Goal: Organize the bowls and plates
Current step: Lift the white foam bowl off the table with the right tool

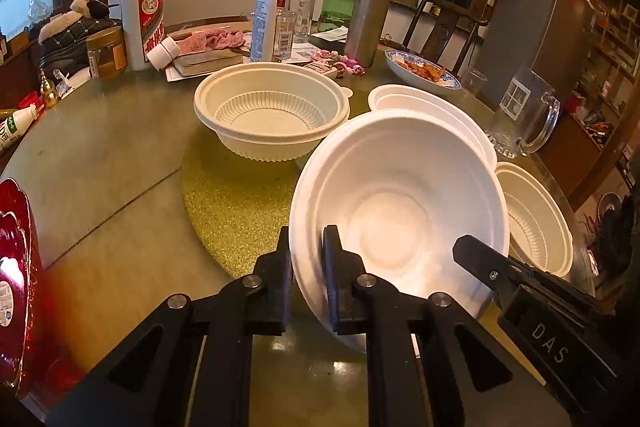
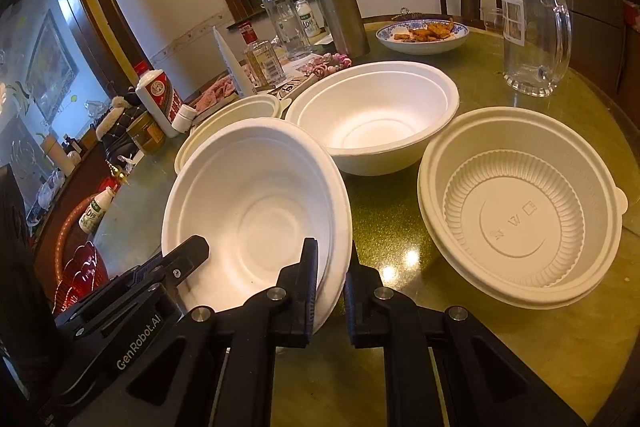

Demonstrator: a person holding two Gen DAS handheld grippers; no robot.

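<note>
Both grippers, left (image 1: 307, 279) and right (image 2: 331, 291), pinch opposite rims of the tilted foam bowl (image 1: 400, 211), jaws pressed on it (light, crushable, so grip gently).

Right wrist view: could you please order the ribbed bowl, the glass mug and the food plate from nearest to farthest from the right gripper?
From the right gripper:
1. Ribbed bowl, near right.
2. Glass mug, far right.
3. Food plate, at the back, centre.
</note>
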